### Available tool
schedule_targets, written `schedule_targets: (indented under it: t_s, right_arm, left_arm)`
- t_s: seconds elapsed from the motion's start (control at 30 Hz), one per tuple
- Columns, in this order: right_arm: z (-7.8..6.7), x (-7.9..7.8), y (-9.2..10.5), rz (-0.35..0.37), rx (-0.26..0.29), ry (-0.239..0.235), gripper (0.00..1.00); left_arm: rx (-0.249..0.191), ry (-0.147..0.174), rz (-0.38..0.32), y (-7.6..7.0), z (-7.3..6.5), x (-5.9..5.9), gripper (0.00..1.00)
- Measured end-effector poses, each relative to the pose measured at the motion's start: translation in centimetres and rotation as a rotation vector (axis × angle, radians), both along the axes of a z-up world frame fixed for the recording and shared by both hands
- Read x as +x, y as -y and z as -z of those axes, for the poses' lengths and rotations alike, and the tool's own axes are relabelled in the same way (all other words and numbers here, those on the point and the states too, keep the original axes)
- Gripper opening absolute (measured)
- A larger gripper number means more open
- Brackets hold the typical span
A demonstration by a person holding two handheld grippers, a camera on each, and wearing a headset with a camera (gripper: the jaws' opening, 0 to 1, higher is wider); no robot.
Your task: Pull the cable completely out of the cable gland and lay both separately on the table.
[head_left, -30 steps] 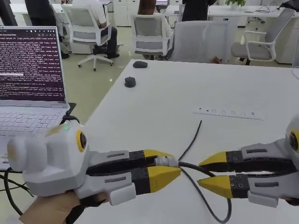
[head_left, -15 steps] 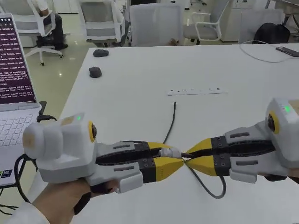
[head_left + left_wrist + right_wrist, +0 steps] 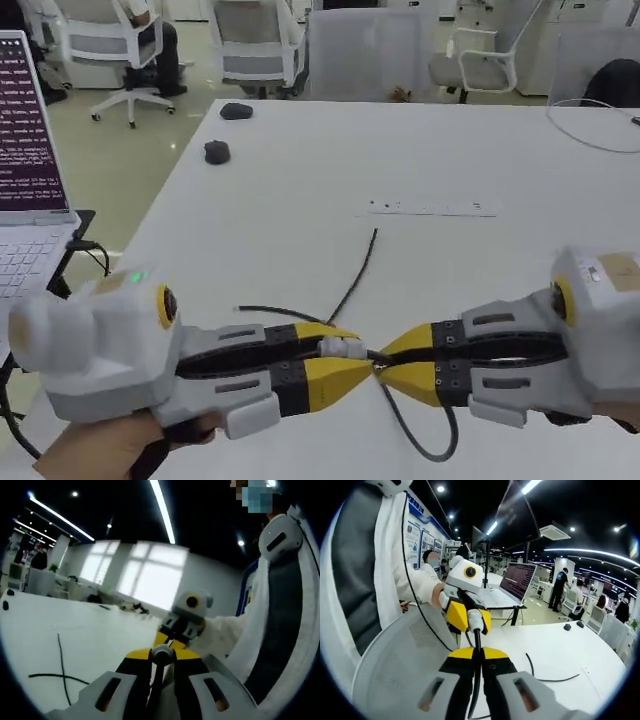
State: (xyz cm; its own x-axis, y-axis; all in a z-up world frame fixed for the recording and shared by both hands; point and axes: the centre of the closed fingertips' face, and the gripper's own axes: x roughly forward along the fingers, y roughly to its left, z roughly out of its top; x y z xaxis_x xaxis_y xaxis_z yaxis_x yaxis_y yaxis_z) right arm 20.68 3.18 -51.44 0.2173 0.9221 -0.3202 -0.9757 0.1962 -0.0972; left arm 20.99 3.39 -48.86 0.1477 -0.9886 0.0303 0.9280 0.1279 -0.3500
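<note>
As tools (image 3: 373, 361) clamp gland (image 3: 344, 348), cable (image 3: 352, 285), screen (image 3: 25, 130) illegible

A white table (image 3: 300, 180) carries a dark mouse (image 3: 236, 111) at its far left corner, a second mouse (image 3: 217, 152) near it, and a white power strip (image 3: 430, 208). An open laptop (image 3: 25, 150) sits to the left. Office chairs (image 3: 255, 45) stand beyond.

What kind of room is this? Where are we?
Probably an open-plan office, perhaps a lab. Swivel office chairs stand behind a long white table, a laptop shows lines of terminal text, and a power strip and a computer mouse lie on the table.
</note>
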Motion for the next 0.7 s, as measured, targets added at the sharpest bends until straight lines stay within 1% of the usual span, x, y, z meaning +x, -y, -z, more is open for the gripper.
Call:
schedule_targets:
  t_s: [0.07, 0.13, 0.17, 0.27, 0.33, 0.37, 0.43, 0.5, 0.6, 0.63, 0.7]
  right_arm:
    - [0.2, -0.1, 0.5, -0.028, 0.005, -0.001, 0.03]
    - [0.4, -0.1, 0.8, -0.037, 0.01, -0.01, 0.03]
    - [0.4, -0.2, 0.8, -0.039, 0.011, -0.01, 0.03]
    - [0.3, -0.5, 1.1, -0.044, 0.011, 0.011, 0.03]
    - [0.4, -0.4, 1.5, -0.036, 0.003, 0.022, 0.03]
    - [0.5, -0.2, 1.8, -0.02, -0.005, 0.023, 0.03]
    - [0.3, -0.2, 2.1, 0.002, -0.006, 0.029, 0.03]
    - [0.3, -0.2, 2.4, 0.012, -0.01, 0.041, 0.03]
    - [1.3, 0.0, 3.2, 0.033, -0.054, 0.035, 0.03]
    - [1.5, 0.1, 3.5, 0.043, -0.061, 0.034, 0.03]
    - [2.2, 0.0, 4.1, 0.063, -0.076, 0.019, 0.03]
  left_arm:
    - [0.02, 0.01, -0.027, 0.5, 0.1, -0.1, 0.16]
    - [0.034, 0.005, -0.05, 0.8, 0.3, -0.2, 0.16]
    - [0.035, 0.005, -0.055, 1.0, 0.3, -0.2, 0.16]
    - [0.035, -0.003, -0.053, 1.2, 0.2, -0.1, 0.16]
    - [0.051, 0.006, -0.04, 1.4, 0.1, -0.1, 0.16]
    - [0.059, 0.013, -0.037, 1.3, -0.1, 0.0, 0.16]
    - [0.051, 0.024, -0.036, 0.8, -0.6, 0.1, 0.16]
    - [0.038, 0.027, -0.038, 0.5, -0.8, 0.2, 0.16]
    - [0.032, 0.03, -0.036, 0.5, -0.8, 0.0, 0.16]
    - [0.031, 0.031, -0.035, 0.5, -0.8, 0.0, 0.16]
    - [0.021, 0.044, -0.028, 0.4, -1.2, -0.4, 0.16]
